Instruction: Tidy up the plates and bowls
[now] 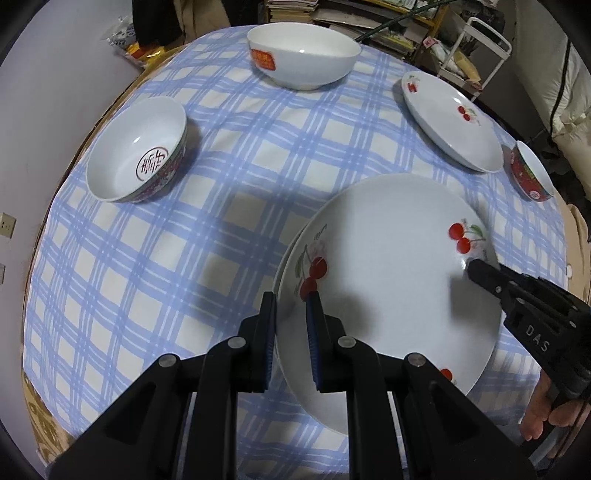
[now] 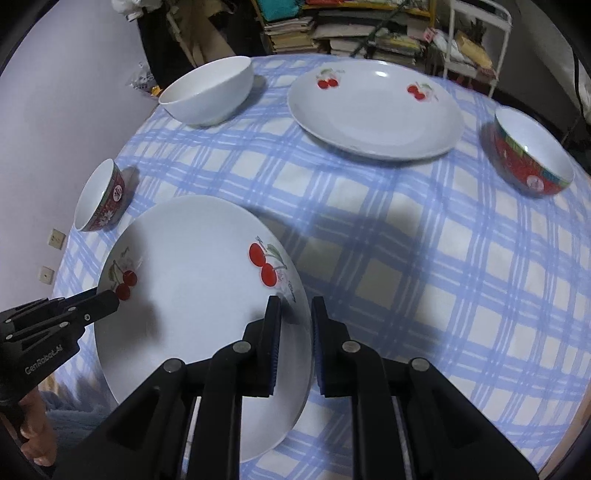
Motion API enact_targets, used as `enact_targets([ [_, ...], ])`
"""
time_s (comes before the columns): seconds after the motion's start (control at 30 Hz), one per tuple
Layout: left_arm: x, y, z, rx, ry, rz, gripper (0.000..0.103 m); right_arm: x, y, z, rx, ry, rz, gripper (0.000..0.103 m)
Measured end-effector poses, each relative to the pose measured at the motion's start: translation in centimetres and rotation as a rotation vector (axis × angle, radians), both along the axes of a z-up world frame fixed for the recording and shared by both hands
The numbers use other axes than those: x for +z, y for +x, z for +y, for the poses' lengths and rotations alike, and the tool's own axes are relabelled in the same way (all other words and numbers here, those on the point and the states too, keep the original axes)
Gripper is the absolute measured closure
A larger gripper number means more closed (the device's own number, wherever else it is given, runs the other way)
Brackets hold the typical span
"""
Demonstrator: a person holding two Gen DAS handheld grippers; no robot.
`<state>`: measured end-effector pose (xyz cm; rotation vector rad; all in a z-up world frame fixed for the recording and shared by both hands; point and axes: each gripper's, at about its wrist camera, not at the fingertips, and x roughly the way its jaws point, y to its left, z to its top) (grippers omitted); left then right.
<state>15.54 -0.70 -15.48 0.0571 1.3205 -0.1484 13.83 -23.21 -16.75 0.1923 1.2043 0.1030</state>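
Observation:
A white plate with red cherries hangs between both grippers over the near part of the checked tablecloth. My left gripper is shut on its left rim. My right gripper is shut on the opposite rim. A second cherry plate lies at the far right. A plain white bowl with a red label stands at the back. A red-patterned bowl stands left, another red bowl right.
The round table ends close to a pale wall on the left. Shelves of stacked books and a white metal cart stand behind it. A person's hand grips the right tool's handle.

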Motion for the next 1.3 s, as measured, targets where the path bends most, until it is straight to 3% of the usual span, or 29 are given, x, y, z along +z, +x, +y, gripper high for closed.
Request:
enact_targets([
  [0.37, -2.6, 0.5, 0.0, 0.019, 0.039, 0.057, 0.088, -1.2, -0.3, 0.8, 0.022, -0.033, 0.009, 0.086],
  [1.3, -3.1, 0.1, 0.5, 0.037, 0.075, 0.046, 0.087, -1.9, 0.1, 0.6, 0.005, -0.061, 0.030, 0.088],
])
